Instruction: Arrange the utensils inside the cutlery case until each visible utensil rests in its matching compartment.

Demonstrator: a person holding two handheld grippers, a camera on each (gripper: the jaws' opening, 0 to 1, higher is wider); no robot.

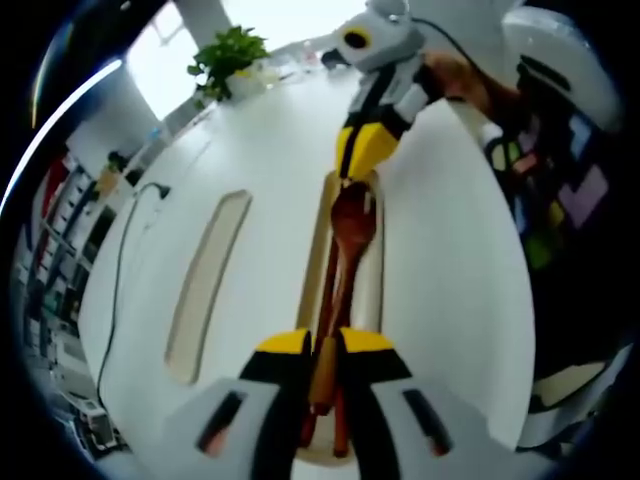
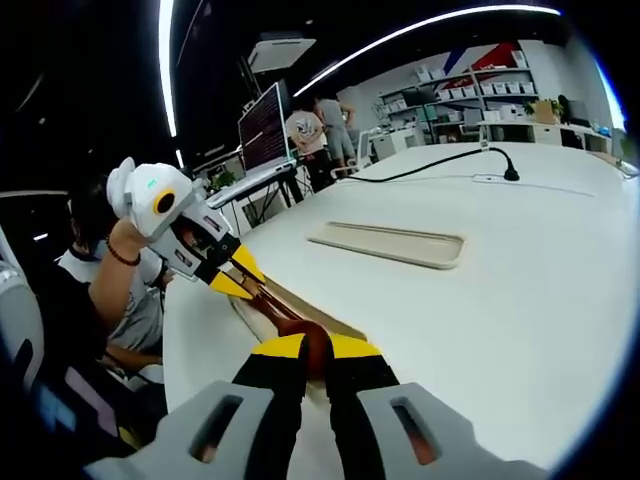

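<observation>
A large white desk (image 1: 440, 270) carries two shallow beige trays. In the left gripper view, the cutlery case base (image 1: 372, 290) runs up the centre of the frame, and a second matching tray, the lid (image 1: 208, 285), lies well apart to its left. Inside the case lie dark wooden utensils: a wooden spoon (image 1: 352, 225) with its bowl toward the top of the frame, and slender wooden handles alongside it.

The left gripper (image 1: 325, 345) rises from the bottom centre, its yellow-tipped jaws clamped on the lighter wooden handle (image 1: 324, 372) of one utensil. The right gripper (image 1: 362, 150) comes in from the top centre, its yellow tips at the far end of the case, touching the spoon bowl; a hand (image 1: 462, 82) holds it at upper right.

In the right gripper view, the right gripper (image 2: 312, 352) at the bottom centre has its jaws closed around the reddish-brown spoon bowl (image 2: 312, 350). The left gripper (image 2: 232, 272) sits at centre left, held by a person's hand (image 2: 128, 240), its tips on the utensil handles. The lid (image 2: 392, 243) lies at centre frame.

A potted plant (image 1: 228, 58) stands at the upper left of the left gripper view, and a black cable (image 1: 120, 260) trails along the desk's left edge
</observation>
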